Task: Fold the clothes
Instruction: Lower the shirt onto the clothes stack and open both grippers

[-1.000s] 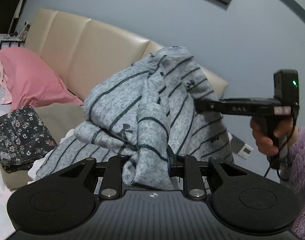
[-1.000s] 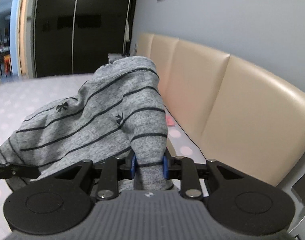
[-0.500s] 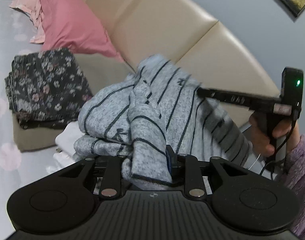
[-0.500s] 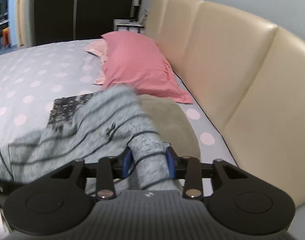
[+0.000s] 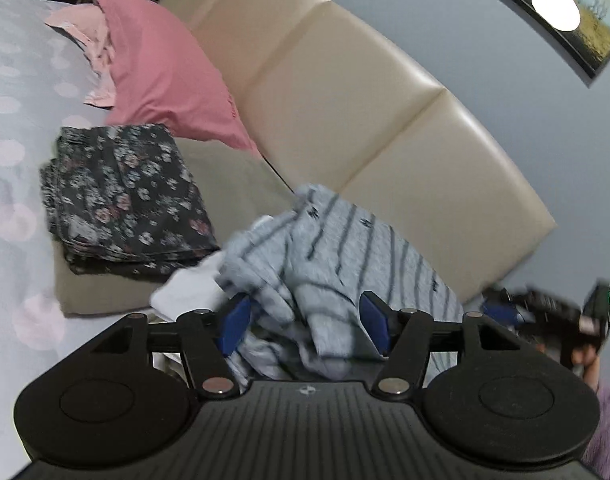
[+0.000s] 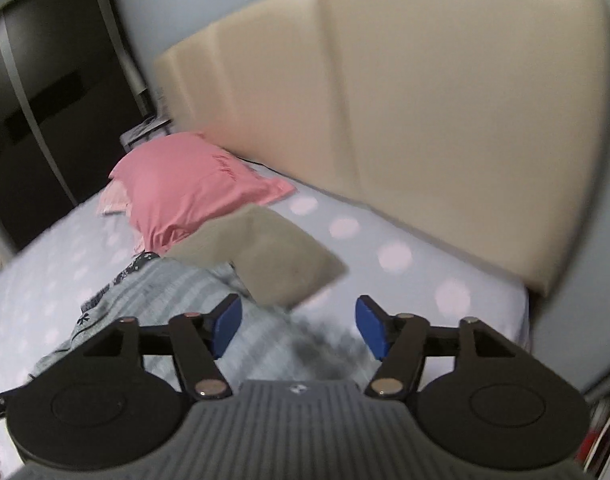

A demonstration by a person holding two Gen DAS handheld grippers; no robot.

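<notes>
The grey striped garment (image 5: pixel 337 248) lies crumpled on the bed by the headboard. My left gripper (image 5: pixel 305 326) is over its near edge. Its jaws are opening, and loose cloth sits between the blue pads (image 5: pixel 235 322) without being pressed. In the right wrist view the same garment (image 6: pixel 165 300) is blurred and spreads below my right gripper (image 6: pixel 297 328). The right jaws are also opening and stand wide, with cloth under the gap but not pinched. The right gripper (image 5: pixel 509 312) also shows, blurred, at the far right of the left wrist view, held by a hand (image 5: pixel 585 360).
A folded dark floral garment (image 5: pixel 125 200) rests on a tan cushion (image 5: pixel 105 292), with a white cloth (image 5: pixel 185 288) beside it. A pink pillow (image 5: pixel 165 68) lies further along the beige headboard (image 5: pixel 345 92). The bed has a pale dotted sheet (image 6: pixel 385 256).
Both grippers came down from holding the garment up to the bed. Their jaws went from shut on the cloth to wide apart, and the garment dropped into a heap.
</notes>
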